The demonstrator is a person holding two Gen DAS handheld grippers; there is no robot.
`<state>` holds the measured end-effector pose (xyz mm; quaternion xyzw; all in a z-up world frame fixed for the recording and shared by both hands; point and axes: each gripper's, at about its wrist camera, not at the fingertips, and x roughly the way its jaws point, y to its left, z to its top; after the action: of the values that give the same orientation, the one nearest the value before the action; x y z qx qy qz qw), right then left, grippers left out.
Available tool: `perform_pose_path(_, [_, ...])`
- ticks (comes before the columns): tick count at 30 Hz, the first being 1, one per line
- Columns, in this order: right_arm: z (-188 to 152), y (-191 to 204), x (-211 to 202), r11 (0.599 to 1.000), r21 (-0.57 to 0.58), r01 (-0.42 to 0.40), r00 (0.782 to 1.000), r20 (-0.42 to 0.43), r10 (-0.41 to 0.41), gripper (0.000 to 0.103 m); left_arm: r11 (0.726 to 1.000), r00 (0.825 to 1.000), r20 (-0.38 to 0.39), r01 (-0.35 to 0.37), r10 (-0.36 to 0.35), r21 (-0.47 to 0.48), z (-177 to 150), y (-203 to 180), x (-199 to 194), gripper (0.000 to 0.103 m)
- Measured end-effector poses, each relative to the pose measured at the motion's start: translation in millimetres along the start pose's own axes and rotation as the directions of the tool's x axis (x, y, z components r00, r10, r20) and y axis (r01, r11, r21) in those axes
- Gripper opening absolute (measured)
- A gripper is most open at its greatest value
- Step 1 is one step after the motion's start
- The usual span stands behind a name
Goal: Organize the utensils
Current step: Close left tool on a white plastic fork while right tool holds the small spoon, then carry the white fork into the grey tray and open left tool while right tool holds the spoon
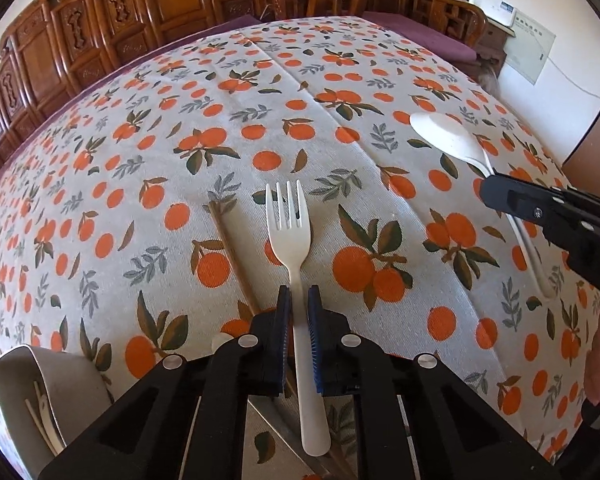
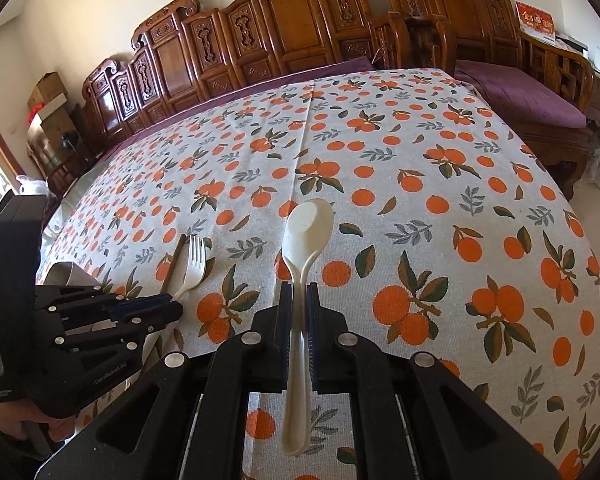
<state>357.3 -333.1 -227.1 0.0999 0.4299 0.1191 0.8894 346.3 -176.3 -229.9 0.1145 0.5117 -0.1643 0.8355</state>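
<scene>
A white fork (image 1: 290, 236) lies between the fingers of my left gripper (image 1: 299, 300), tines pointing away; the jaws sit close on either side of its handle with a thin gap showing. A brown chopstick (image 1: 230, 248) lies on the cloth just left of the fork. My right gripper (image 2: 299, 296) is shut on the handle of a white spoon (image 2: 306, 236), bowl pointing away. The spoon (image 1: 448, 136) and the right gripper (image 1: 496, 196) also show at the right of the left wrist view. The fork (image 2: 194, 266) and the left gripper (image 2: 172, 308) show at the left of the right wrist view.
The table wears an orange-print tablecloth (image 1: 340, 92). A grey fabric pouch (image 1: 56, 384) with white utensils inside sits at the near left corner. Carved wooden chairs (image 2: 284, 20) line the far edge, and a purple-cushioned bench (image 2: 524, 96) stands at the far right.
</scene>
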Motion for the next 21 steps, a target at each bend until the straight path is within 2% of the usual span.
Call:
perform_pose_path(8, [0.9,8.0,-3.3,1.000,-0.013,0.000,1.000,0.006,0.000,0.009,1.000,1.000,0.019,0.021,-0.021,-0.005,-5.4,-1.2,-14.0,0.006])
perform_pose_path(14, [0.0,22.5,-6.0,0.999,-0.042,0.004,1.000,0.012,-0.003,0.009,0.999,0.996,0.086,0.032,-0.032,0.000,-14.0,0.0,-52.6,0.006])
perform_pose_path(21, [-4.5,46.1,-8.5,0.996,-0.090,-0.006,1.000,0.014,0.007,0.009,0.999,0.988,0.153,0.026,-0.022,-0.021,-31.6,20.8,-100.2,0.006])
